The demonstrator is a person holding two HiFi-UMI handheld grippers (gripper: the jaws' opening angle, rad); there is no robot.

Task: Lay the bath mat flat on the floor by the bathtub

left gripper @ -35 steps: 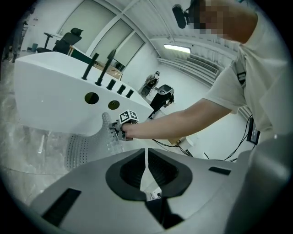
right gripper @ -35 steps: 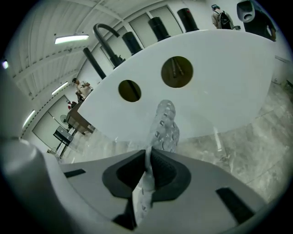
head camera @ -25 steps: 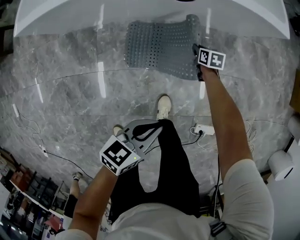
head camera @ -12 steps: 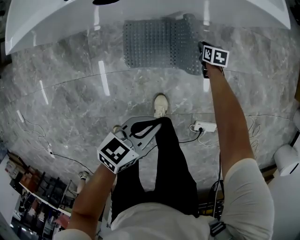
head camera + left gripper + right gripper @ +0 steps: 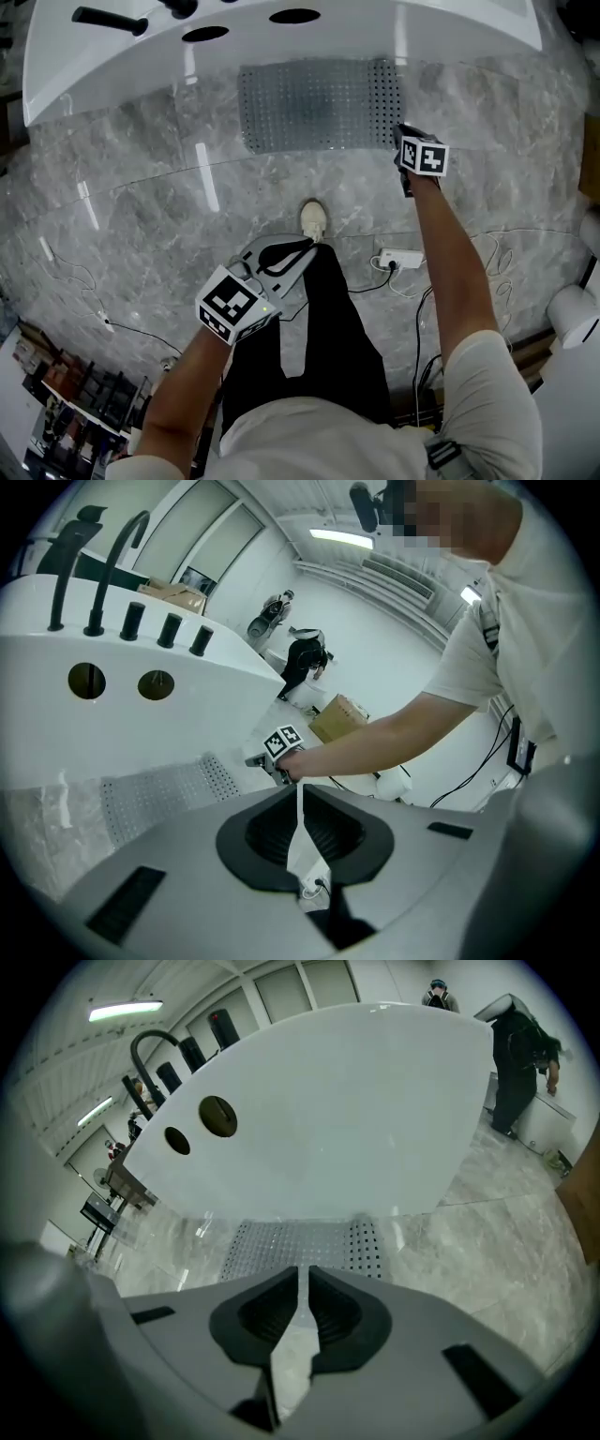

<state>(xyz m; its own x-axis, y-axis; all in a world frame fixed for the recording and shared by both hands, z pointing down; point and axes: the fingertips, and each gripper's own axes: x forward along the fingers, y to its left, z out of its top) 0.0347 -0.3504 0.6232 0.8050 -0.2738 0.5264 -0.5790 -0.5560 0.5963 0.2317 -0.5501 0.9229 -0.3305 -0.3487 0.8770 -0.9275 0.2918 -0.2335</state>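
Observation:
The grey perforated bath mat (image 5: 319, 105) lies flat on the marble floor, right against the white bathtub (image 5: 281, 42). My right gripper (image 5: 403, 139) hovers by the mat's right edge, shut, with nothing between its jaws. In the right gripper view the mat (image 5: 300, 1241) spreads out just beyond the jaw tips (image 5: 303, 1274), under the bathtub (image 5: 328, 1119). My left gripper (image 5: 306, 247) is held back over the person's leg, shut and empty. The left gripper view shows the mat (image 5: 159, 794) and the right gripper (image 5: 270, 763) past its own tips (image 5: 300, 787).
A white shoe (image 5: 314, 220) stands on the floor below the mat. A power strip (image 5: 398, 258) with cables lies to its right. Black tap fittings (image 5: 108, 19) sit on the tub rim. A white cylinder (image 5: 570, 314) stands at the far right, shelves (image 5: 66, 412) at bottom left.
The mat's right end, curled up in the right gripper a second ago, now lies flat. The right gripper has let go and drawn back off the mat. The left gripper has hardly moved.

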